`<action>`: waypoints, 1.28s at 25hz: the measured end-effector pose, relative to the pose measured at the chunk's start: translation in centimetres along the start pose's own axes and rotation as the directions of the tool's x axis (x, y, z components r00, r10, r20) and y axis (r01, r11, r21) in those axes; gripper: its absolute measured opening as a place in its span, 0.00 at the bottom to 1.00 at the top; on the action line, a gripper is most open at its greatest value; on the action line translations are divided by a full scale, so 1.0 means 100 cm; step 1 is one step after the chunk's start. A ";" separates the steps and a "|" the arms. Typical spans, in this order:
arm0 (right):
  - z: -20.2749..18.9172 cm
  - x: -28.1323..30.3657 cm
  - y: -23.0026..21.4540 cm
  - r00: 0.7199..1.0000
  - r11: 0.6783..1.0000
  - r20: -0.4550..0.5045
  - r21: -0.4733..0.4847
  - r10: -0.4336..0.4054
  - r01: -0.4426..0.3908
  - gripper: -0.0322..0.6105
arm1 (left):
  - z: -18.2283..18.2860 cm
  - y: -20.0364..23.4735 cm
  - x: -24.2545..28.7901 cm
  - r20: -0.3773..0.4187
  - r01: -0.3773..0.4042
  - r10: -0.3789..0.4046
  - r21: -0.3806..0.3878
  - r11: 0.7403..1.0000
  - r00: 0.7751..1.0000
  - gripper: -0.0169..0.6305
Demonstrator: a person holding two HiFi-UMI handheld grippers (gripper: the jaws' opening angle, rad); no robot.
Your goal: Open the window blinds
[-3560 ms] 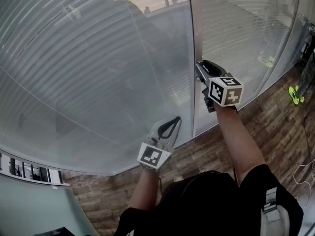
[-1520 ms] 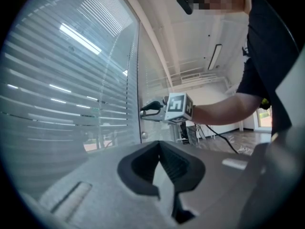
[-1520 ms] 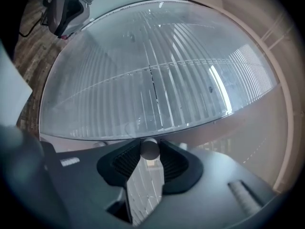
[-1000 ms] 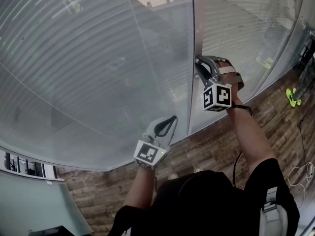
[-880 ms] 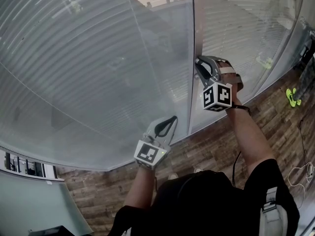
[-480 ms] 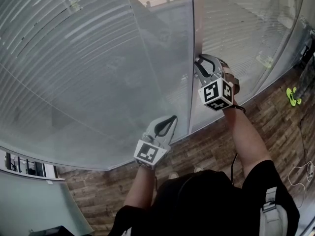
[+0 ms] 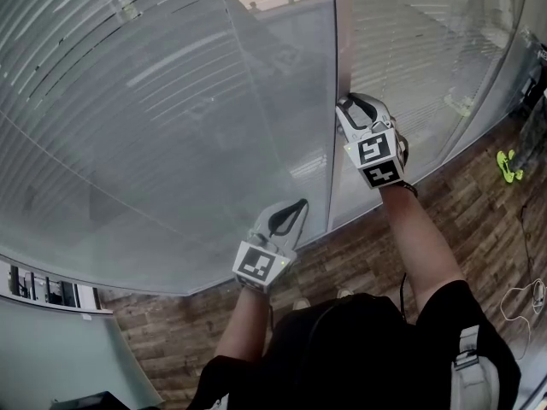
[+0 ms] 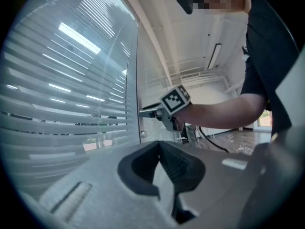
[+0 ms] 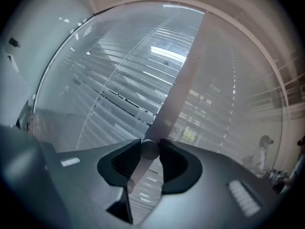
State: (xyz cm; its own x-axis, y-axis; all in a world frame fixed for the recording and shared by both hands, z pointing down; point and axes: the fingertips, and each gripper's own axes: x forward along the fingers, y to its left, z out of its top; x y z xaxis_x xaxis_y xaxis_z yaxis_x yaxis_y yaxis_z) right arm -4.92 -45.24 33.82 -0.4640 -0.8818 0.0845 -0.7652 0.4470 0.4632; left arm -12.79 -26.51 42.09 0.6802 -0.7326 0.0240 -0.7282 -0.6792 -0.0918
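Right gripper (image 7: 349, 108) level at the window post (image 7: 334, 49), jaws clenched on a small round knob (image 9: 149, 150). Left gripper (image 7: 299, 205) lower, near the pane, jaws pressed together, nothing between them. Blinds (image 7: 145, 101) cover the pane left of the post, slats partly tilted

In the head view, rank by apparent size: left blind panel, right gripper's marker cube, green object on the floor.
Largest: left blind panel.
Then right gripper's marker cube.
Smallest: green object, which lies farther from the camera, so only apparent.
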 end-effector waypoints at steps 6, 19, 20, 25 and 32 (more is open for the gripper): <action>-0.004 0.000 -0.003 1.000 0.982 0.012 0.189 -0.001 -0.001 0.25 | 0.001 -0.003 0.000 0.003 0.009 -0.009 0.001 1.000 1.000 0.03; -0.008 0.001 -0.011 0.998 0.829 0.061 0.558 0.010 -0.042 0.25 | 0.001 -0.005 0.004 0.014 0.025 -0.025 -0.005 1.000 1.000 0.03; -0.008 0.001 -0.011 0.998 0.823 0.062 0.567 0.009 -0.043 0.25 | 0.001 -0.006 0.005 0.012 0.028 -0.028 -0.009 1.000 1.000 0.03; -0.009 0.001 -0.010 0.998 0.827 0.060 0.561 0.004 -0.037 0.25 | 0.000 -0.004 0.005 0.014 0.023 -0.024 0.010 1.000 1.000 0.03; -0.009 0.001 -0.011 0.998 0.825 0.068 0.563 0.011 -0.048 0.25 | 0.000 -0.007 0.008 0.005 0.037 -0.037 0.008 0.999 0.999 0.03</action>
State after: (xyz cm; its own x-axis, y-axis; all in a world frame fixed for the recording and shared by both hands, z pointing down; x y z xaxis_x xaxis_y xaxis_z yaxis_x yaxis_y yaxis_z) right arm -3.72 -45.93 34.16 -0.5021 -0.8643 0.0291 -0.8603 0.4958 -0.1186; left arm -11.73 -26.59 42.19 0.7072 -0.7067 0.0221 -0.7018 -0.7054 -0.0990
